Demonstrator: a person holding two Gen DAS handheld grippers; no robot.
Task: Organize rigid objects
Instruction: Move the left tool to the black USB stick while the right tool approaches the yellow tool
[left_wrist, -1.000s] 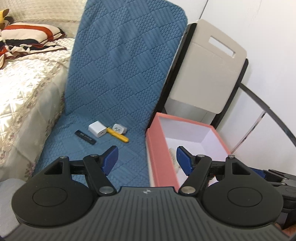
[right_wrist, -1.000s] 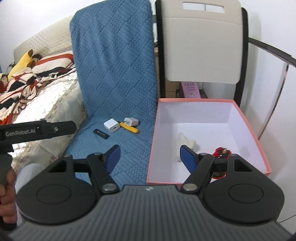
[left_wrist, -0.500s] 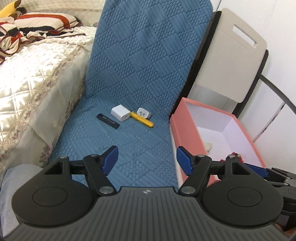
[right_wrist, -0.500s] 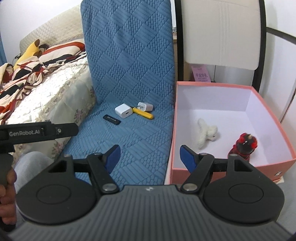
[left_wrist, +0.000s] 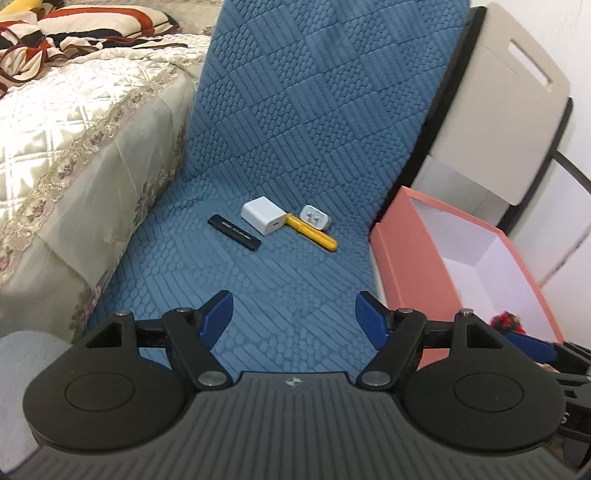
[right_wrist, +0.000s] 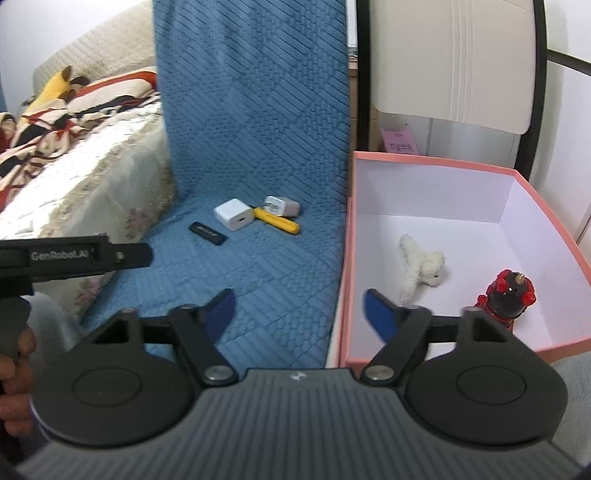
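Left gripper jaws wide apart, empty, over blue cushion | right gripper likewise spread, empty | white charger, yellow tool, black stick clustered ahead, pink box beside | judged light, stiff, smooth (slip risk); grip charger's flat sides.

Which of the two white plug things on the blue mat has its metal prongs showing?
The smaller white charger, behind the yellow tool. Its prongs face the camera; the bigger square charger shows only a port.
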